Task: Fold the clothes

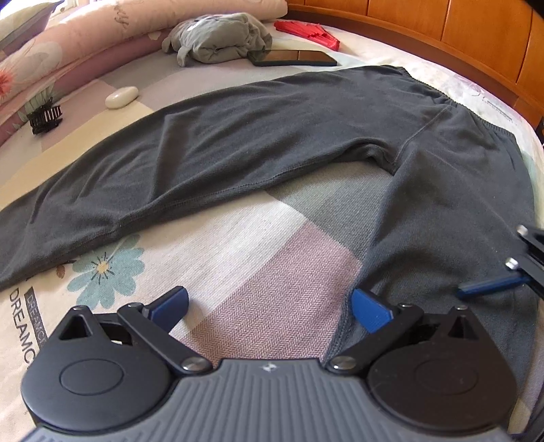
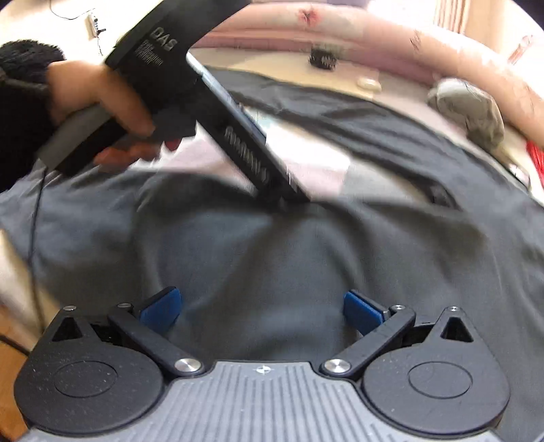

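Dark grey sweatpants (image 1: 272, 136) lie spread flat on the patterned bedsheet (image 1: 238, 258), one leg stretching far left, the other coming toward me on the right. My left gripper (image 1: 270, 307) is open, low over the sheet, its right pad at the inner hem of the near leg. From the right edge, one blue finger (image 1: 489, 285) of the right gripper reaches over that same leg. In the right wrist view my right gripper (image 2: 261, 307) is open above the pants (image 2: 272, 258). A hand (image 2: 112, 98) holds the left gripper (image 2: 282, 199), tip down at the cloth edge, blurred.
At the far side of the bed lie a folded grey-green garment (image 1: 217, 40), a dark phone (image 1: 292, 57), a red folded object (image 1: 306, 34), a white oval case (image 1: 121, 97) and a black hair clip (image 1: 46, 115). A pink rolled quilt (image 1: 68, 44) borders the left, a wooden headboard (image 1: 442, 27) the back.
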A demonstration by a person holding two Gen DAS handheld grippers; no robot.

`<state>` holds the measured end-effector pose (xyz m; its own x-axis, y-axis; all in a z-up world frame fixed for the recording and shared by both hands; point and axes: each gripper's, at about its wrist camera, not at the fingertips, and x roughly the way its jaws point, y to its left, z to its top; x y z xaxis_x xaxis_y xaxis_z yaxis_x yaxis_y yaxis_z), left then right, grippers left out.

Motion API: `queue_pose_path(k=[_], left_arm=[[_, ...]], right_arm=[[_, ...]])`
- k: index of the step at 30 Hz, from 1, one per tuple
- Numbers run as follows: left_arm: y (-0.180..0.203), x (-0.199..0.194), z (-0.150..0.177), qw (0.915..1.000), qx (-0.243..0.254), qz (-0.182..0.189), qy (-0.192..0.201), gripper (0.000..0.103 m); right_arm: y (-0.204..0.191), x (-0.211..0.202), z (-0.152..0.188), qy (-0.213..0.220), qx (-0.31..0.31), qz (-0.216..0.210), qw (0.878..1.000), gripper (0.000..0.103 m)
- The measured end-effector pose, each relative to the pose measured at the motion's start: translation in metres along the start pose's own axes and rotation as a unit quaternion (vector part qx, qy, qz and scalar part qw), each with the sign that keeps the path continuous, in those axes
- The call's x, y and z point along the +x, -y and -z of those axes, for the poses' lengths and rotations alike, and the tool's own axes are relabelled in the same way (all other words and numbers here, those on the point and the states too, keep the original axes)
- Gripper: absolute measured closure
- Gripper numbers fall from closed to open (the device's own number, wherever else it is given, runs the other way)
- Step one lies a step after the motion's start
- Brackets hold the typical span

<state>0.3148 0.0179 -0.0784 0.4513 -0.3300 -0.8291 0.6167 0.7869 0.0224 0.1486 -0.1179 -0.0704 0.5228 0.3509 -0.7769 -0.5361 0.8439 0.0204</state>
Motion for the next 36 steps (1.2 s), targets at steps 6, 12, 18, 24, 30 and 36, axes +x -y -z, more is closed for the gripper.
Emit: queue_pose_path(k=[6,12,18,24,30,36], left_arm=[[-0.004,-0.006,0.000,0.9999,-0.010,-0.003,0.009,0.001],[-0.023,-0.053,0.011,0.9983,-0.034,-0.035,0.031,0.006],[-0.049,-0.097,0.053,0.9948,-0.073,-0.068,0.021,0.005],[-0.063,-0.115,0.111,0.9866,-0.134,-0.093,-0.004,0.005],[-0.052,-0.128,0.134,0.9850,-0.136,-0.106,-0.002,0.005],[-0.042,-0.141,0.147,0.9845,-0.132,-0.115,-0.002,0.005]], right_arm=[[-0.008,-0.019,0.007,-0.023,-0.011,0.014,1.000,0.000],[-0.037,-0.019,-0.032,0.051,-0.019,-0.041,0.998,0.000],[-0.072,0.013,-0.049,0.050,-0.024,-0.156,0.986,0.000],[-0.090,0.010,-0.017,0.010,-0.057,-0.150,0.987,0.000],[-0.086,0.005,-0.043,0.015,-0.030,-0.166,0.986,0.000],[-0.095,0.019,-0.032,-0.005,-0.004,-0.195,0.981,0.000]])
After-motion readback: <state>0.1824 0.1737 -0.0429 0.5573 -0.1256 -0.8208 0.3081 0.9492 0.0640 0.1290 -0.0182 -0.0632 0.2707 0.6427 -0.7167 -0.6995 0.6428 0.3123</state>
